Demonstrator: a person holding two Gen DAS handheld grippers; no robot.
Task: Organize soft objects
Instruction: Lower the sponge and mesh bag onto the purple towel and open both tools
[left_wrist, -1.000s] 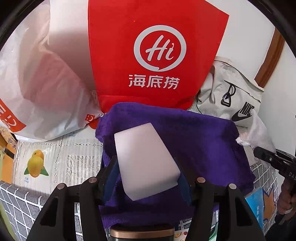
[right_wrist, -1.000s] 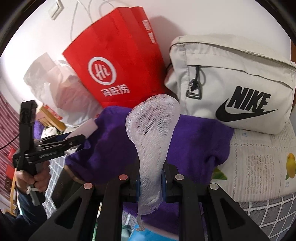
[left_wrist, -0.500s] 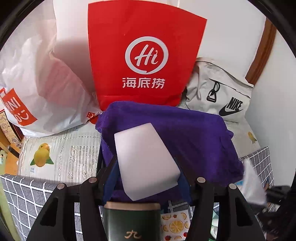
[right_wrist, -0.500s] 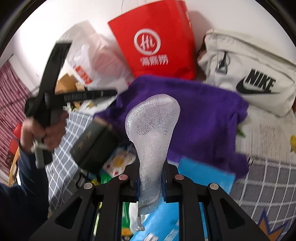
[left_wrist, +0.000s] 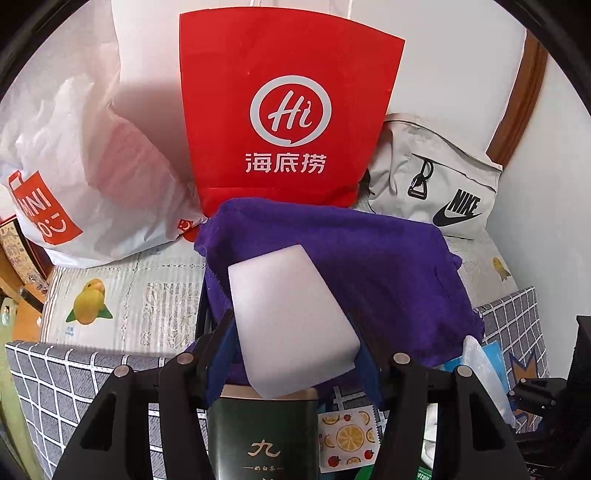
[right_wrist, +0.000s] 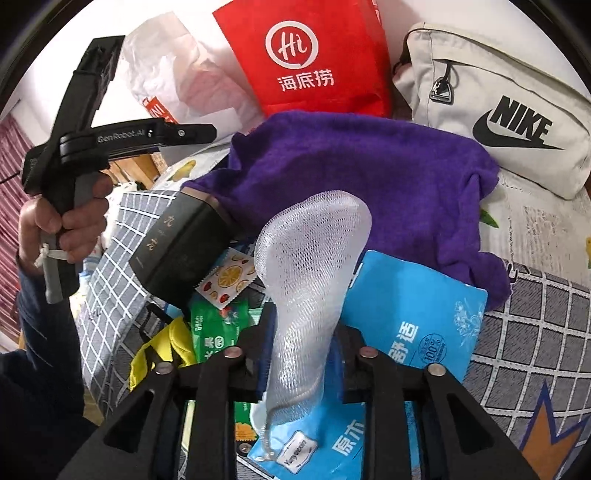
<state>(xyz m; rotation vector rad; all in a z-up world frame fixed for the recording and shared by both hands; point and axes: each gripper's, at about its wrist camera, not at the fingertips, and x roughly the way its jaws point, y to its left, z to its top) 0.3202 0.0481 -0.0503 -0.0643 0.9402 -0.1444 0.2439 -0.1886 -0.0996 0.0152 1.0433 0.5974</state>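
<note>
My left gripper (left_wrist: 293, 354) is shut on a white foam sponge block (left_wrist: 291, 321) and holds it above a purple towel (left_wrist: 369, 266). My right gripper (right_wrist: 303, 350) is shut on a white mesh net pouch (right_wrist: 310, 266), held over a blue tissue pack (right_wrist: 410, 325). The purple towel (right_wrist: 354, 173) lies spread over the bedding in front of a red paper bag (right_wrist: 306, 59). The left gripper's handle and the hand on it show at the left of the right wrist view (right_wrist: 74, 177).
A dark green tea box (right_wrist: 177, 247), a fruit-print sachet (right_wrist: 225, 277), a green packet (right_wrist: 218, 328) and something yellow (right_wrist: 162, 350) lie on the grey checked cover. A beige Nike bag (right_wrist: 498, 103) and a white plastic bag (left_wrist: 85, 170) lean on the wall.
Both grippers have pulled back and up from the towel, each still holding its object. The right view now looks down on the tissue pack, tea box and packets.
</note>
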